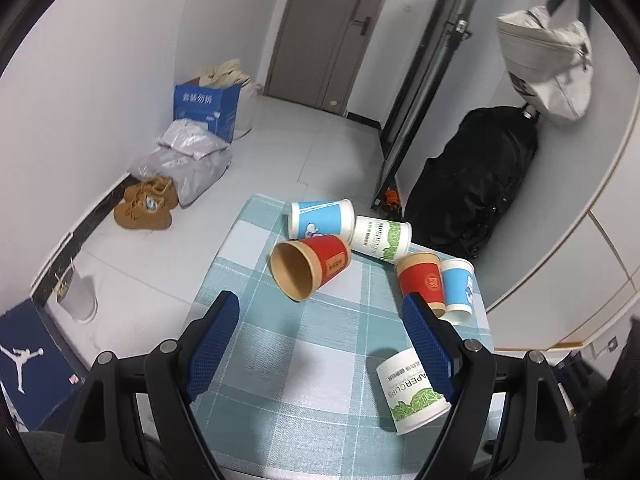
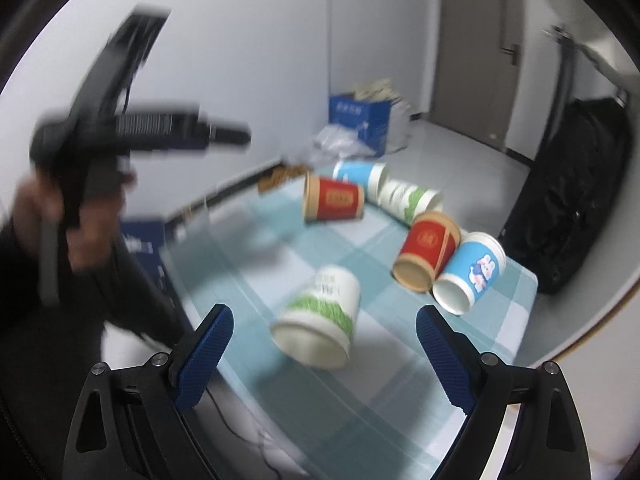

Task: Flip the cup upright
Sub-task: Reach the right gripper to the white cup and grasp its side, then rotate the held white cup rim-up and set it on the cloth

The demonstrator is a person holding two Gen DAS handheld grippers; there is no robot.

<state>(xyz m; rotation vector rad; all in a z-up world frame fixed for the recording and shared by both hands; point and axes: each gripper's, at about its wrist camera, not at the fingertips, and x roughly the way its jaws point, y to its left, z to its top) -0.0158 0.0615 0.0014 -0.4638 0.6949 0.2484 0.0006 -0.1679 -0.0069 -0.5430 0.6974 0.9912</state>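
The bench (image 1: 280,408), covered in a pale blue-and-white checked cloth, carries six paper cups, all lying on their sides. On the floor beyond it, a black bag (image 1: 480,176) leans against the wall, and a blue carton (image 1: 206,110) stands in the far corner.

The left tongs (image 1: 324,344) hover above the near part of the bench, spread wide with nothing between the blue pads. The right tongs (image 2: 324,356) are also spread wide and empty; that view is motion-blurred.

Nearest lies a white-and-green cup (image 1: 412,394) (image 2: 320,320), its mouth toward the right wrist camera. Behind it, a red cup (image 1: 310,264) (image 2: 334,202) lies near the bench's middle, touching a blue cup (image 1: 320,218). A second white-and-green cup (image 1: 382,238) lies beside them. Another red cup (image 1: 422,282) and blue cup (image 1: 458,288) lie side by side, touching, at the right edge.
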